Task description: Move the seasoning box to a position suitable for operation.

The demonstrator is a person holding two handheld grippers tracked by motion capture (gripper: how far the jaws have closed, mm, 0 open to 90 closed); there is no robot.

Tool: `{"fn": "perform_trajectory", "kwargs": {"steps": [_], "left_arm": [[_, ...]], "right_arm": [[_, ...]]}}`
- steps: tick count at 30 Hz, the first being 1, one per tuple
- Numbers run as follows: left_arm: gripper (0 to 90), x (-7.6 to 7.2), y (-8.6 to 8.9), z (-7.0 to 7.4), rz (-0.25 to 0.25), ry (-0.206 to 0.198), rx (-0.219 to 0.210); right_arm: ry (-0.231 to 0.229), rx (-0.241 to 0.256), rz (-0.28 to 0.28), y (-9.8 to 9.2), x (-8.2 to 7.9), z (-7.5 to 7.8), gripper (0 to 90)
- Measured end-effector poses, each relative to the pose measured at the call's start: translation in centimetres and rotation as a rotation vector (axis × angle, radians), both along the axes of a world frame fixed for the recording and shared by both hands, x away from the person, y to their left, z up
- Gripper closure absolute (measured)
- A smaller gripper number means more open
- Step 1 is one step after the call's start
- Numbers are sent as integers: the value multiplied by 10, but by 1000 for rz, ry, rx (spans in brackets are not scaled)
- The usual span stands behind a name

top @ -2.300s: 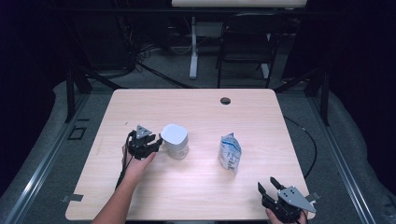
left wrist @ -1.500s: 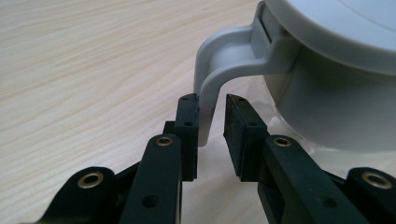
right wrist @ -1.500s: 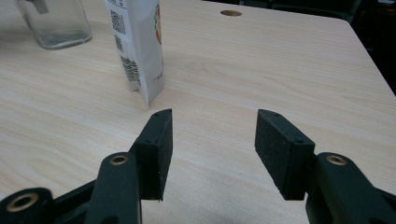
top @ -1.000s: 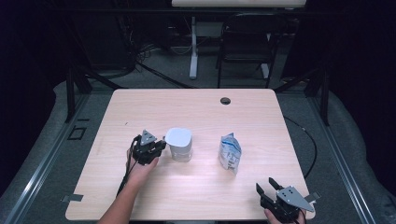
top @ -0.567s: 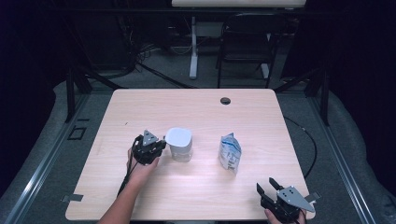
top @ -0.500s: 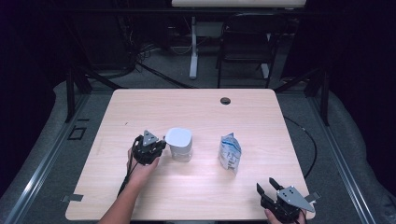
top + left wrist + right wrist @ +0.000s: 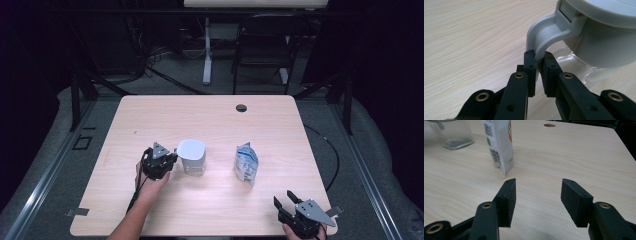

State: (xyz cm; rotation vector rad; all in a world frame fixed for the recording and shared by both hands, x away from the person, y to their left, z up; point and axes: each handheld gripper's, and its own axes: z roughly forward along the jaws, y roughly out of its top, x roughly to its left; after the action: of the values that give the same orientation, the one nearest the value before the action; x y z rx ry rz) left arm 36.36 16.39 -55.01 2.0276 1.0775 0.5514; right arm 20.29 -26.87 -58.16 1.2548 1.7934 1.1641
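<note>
The clear jar (image 7: 192, 159) with the grey lid (image 7: 609, 11) stands upright on the wooden table (image 7: 150, 115), a little left of centre and towards the person's side. A curved grey latch (image 7: 544, 37) hangs from the lid's edge down the jar's side. In the left gripper view, the left gripper (image 7: 538, 65) is clamped on the lower end of that latch, its two black jaws pinching the thin plastic between them. In the high view this gripper (image 7: 159, 161) sits just beside the jar on its left, with the person's hand behind it.

The step in hand looks like the unlatching of the lid: the grip on the clasp is made, but the lid appears to sit closed on the jar. The next move probably calls for a pull on the latch outward and upward, away from the glass, gently enough that the light jar neither tips nor slides, since nothing steadies it from the other side.

A white printed pouch (image 7: 247, 164) stands to the right of the jar, apart from it. The right gripper (image 7: 536, 195) rests near the table's near right corner (image 7: 286, 205), jaws spread wide and holding nothing, well short of the pouch.
</note>
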Motion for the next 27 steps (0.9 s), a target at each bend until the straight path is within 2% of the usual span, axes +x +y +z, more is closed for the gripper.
{"fn": "perform_trajectory", "kwargs": {"steps": [5,11,27], "left_arm": [[833,-5,0,-2,-4,3,-17],[834,-11,-2,-1,-20,10,-11],[832,-35,-8,-2,8,10,-25]], "right_arm": [[3,-1,4,0,0,0,460],[2,4,9,3,0,0,460],[-10,8,10,6,-1,0,464]]}}
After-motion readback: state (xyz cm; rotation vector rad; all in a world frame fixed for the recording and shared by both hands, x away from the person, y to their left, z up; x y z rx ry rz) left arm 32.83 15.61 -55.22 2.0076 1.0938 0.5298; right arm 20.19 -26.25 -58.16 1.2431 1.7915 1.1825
